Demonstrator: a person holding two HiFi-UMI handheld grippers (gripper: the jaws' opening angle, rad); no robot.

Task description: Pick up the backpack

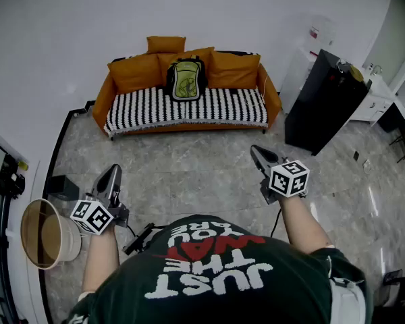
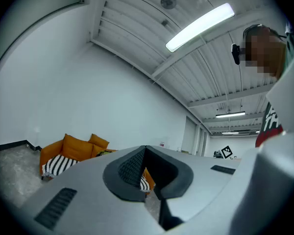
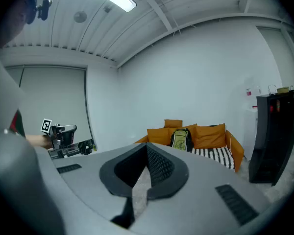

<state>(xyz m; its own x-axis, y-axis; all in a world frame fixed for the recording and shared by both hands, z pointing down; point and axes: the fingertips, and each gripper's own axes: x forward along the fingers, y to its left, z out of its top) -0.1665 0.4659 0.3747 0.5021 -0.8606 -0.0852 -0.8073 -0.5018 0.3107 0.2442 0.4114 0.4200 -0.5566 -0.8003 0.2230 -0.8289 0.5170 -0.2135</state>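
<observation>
The backpack (image 1: 185, 79), green and black, stands upright on the sofa (image 1: 102, 100). It is about midway along the seat, at its back edge, leaning on the orange cushions (image 1: 233, 69) with its base on the striped cover (image 1: 229, 106). Nothing is touching it.

A wide stretch of bare floor (image 1: 189, 160) lies between the sofa and the person standing well back from it. Each hand holds a gripper out in front, aimed roughly at the sofa. The left gripper (image 1: 113, 172) has its fingers (image 2: 130, 166) pressed together with nothing between them. The right gripper (image 1: 257, 151) is the same, with its fingers (image 3: 159, 166) together and empty. From the right gripper view the backpack (image 3: 180, 140) sits small and far off, just above the fingertips.

A tall black cabinet (image 1: 324, 103) stands off the sofa's right end, and a round bin (image 1: 47, 233) sits on the floor near the person's left side.

By my reckoning the task has hardly begun, and this is the approach step. Next the person needs to walk up to the front edge of the sofa. One gripper's fingers must then part and go for something graspable, most likely the top handle or a strap, though I can't make either out from this far away. The bag looks soft, so it will probably sag when lifted.
</observation>
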